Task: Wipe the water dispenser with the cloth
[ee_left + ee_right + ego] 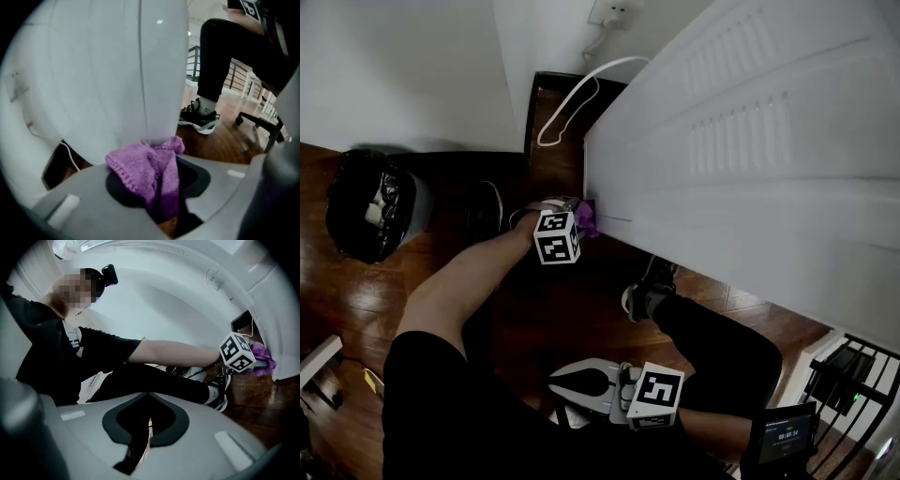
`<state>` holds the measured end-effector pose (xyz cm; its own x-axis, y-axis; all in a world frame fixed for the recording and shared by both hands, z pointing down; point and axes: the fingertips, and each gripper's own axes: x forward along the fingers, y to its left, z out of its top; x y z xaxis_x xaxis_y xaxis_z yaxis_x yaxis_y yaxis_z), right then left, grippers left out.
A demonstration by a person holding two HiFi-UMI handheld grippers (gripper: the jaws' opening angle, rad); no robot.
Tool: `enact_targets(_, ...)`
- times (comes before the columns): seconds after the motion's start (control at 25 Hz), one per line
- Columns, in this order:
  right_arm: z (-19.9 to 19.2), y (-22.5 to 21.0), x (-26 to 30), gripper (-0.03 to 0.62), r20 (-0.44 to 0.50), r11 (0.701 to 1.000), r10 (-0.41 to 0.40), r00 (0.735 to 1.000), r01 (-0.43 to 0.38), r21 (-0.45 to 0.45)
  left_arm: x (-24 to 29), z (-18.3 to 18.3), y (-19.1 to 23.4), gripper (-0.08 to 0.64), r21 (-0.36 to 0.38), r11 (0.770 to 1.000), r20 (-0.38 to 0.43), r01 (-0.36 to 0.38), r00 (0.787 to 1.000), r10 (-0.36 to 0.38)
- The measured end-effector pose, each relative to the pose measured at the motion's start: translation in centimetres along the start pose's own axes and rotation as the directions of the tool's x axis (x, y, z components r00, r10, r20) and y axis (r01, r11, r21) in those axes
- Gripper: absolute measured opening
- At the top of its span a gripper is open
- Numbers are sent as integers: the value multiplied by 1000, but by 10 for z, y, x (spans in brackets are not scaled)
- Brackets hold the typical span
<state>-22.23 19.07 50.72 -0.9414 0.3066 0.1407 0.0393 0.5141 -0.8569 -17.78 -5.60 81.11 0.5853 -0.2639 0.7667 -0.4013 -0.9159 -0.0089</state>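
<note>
The white water dispenser (pixel 750 141) fills the right side of the head view. My left gripper (pixel 579 214) is shut on a purple knitted cloth (pixel 586 217) and holds it against the dispenser's lower left corner. In the left gripper view the cloth (pixel 150 171) bunches between the jaws, its top touching the white panel (pixel 103 70). My right gripper (pixel 558 382) hangs low beside the person's leg, away from the dispenser, shut with nothing in it. From the right gripper view the cloth (pixel 261 359) shows beyond the left gripper's marker cube (pixel 238 351).
A black bin with a bag (pixel 370 202) stands at the left on the wooden floor. A white cable (pixel 572 98) runs down from a wall socket (pixel 614 11) behind the dispenser. The person's shoe (pixel 647 291) is by its base. A black rack (pixel 853 375) stands lower right.
</note>
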Motion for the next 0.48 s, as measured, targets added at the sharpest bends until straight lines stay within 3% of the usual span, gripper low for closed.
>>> enact_targets(0.24, 3, 21, 3, 5, 19, 998, -7, 1000, 8, -62, -120, 91, 35, 158, 96, 991, 69, -96, 994, 90)
enact_targets(0.4, 4, 9, -27, 2, 29, 979, -128, 991, 130, -154, -185, 158, 22, 158, 93, 988, 93, -122, 989, 113)
enact_targets(0.48, 16, -10, -44, 2, 39, 938, -200, 979, 203, -283, -207, 177, 22, 158, 102, 986, 87, -131, 989, 123)
